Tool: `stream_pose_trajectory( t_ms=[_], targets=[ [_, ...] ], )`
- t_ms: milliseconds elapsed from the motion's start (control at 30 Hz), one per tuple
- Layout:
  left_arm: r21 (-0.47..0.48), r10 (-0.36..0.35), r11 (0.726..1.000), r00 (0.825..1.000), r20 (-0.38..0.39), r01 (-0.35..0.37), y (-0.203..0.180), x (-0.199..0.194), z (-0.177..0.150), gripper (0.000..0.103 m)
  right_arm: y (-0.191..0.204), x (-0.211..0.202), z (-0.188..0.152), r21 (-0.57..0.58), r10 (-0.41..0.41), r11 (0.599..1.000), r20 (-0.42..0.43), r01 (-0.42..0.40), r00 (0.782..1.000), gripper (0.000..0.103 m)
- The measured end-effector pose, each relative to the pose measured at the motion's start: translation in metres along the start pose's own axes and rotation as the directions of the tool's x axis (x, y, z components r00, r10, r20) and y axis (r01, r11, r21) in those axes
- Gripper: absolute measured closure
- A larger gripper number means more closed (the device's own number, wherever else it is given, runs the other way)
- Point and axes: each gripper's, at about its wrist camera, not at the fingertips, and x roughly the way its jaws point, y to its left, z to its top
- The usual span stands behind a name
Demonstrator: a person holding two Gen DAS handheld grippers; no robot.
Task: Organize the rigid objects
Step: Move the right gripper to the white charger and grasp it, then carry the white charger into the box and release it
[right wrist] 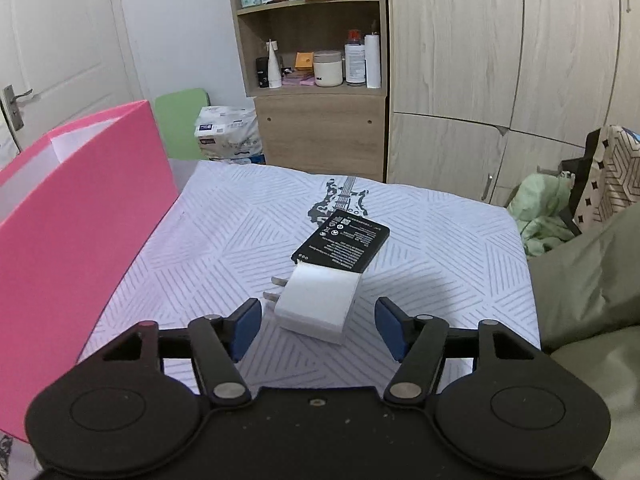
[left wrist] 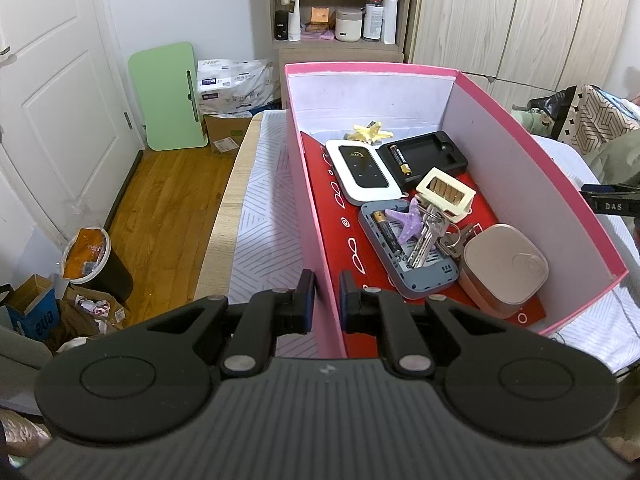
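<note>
1. The left tongs clamp the near wall of the pink box, holding it.
2. The right tongs stand wide open, empty, just before the white plug charger.
3. The charger lies on the desk's patterned cloth, touching a black battery.

"das" stands in pale letters on a black bar at the right edge of the left wrist view. the blue carton on the floor bears "8u8", seen upside down. the black battery on the patterned cloth carries rows of white print and round signs, too small to read. the white router shows a small mark, unreadable.
</note>
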Motion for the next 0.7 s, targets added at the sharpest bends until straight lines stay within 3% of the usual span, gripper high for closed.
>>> stream_pose_trajectory(
  t_ms=[200,267,367,567,700],
  targets=[
    [0.007,0.004,1.0,1.0,-0.004,-0.004,-0.001,0.001,0.0,0.093,0.0,0.011,-0.001,-0.013,0.006,1.0,0.006,-0.006,1.0,0.035],
    [0.01,0.007,1.0,1.0,-0.006,-0.006,-0.001,0.001,0.0,0.093,-0.001,0.014,-0.003,-0.009,0.011,1.0,0.01,-0.011,1.0,0.047],
    [0.014,0.01,1.0,1.0,-0.009,-0.01,-0.002,0.0,0.0,0.093,0.001,0.008,-0.006,-0.02,0.033,0.999,0.024,-0.033,0.999,0.049],
    [0.015,0.012,1.0,1.0,-0.01,-0.012,-0.002,0.0,0.0,0.093,0.014,-0.017,-0.008,-0.015,0.124,0.992,0.067,-0.123,0.99,0.049],
    [0.012,0.01,1.0,1.0,-0.009,-0.01,-0.002,-0.001,0.0,0.093,0.031,-0.047,-0.001,-0.013,0.234,0.972,0.114,-0.234,0.965,0.049]
  ],
)
